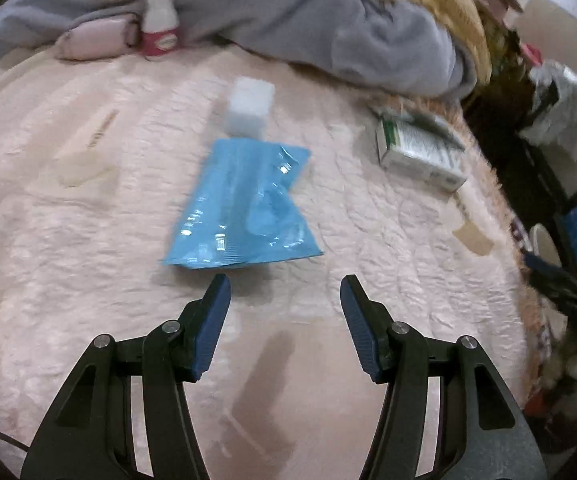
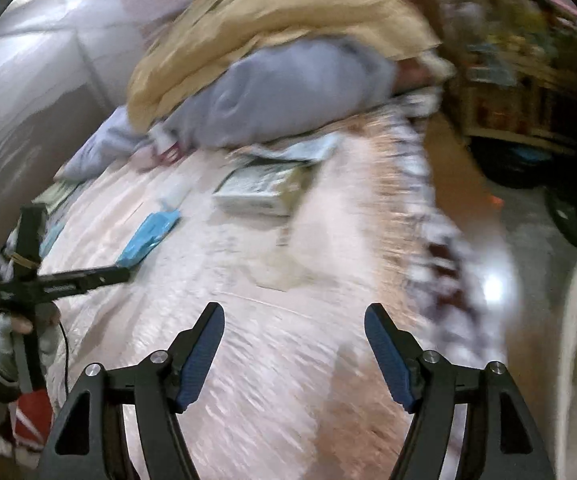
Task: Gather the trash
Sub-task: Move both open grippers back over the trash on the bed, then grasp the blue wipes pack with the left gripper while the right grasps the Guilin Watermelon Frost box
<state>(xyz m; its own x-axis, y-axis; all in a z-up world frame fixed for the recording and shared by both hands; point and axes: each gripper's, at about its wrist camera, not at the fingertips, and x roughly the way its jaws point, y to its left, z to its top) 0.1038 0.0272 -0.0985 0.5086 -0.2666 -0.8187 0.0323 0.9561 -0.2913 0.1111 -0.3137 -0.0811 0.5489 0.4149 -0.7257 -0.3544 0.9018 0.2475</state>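
Observation:
A crumpled blue plastic wrapper (image 1: 244, 208) lies on the pink bedspread (image 1: 68, 240), just beyond my left gripper (image 1: 285, 290), which is open with nothing between its fingers. A small white cube (image 1: 250, 106) rests right behind the wrapper. A green-and-white carton (image 1: 418, 148) lies to the right. In the right wrist view my right gripper (image 2: 294, 322) hovers open and empty over the bedspread (image 2: 272, 360). The blue wrapper (image 2: 148, 238) and the carton (image 2: 262, 192) lie ahead, blurred. The left gripper (image 2: 122, 274) reaches in from the left, held by a gloved hand (image 2: 6, 344).
A grey and yellow heap of bedding (image 1: 328, 32) lines the far side, with a small pink-labelled bottle (image 1: 160, 20) and a pink pouch (image 1: 92, 40) against it. A flat beige scrap (image 1: 473, 239) lies near the bed's right edge. Beyond that edge the floor is cluttered (image 2: 528, 92).

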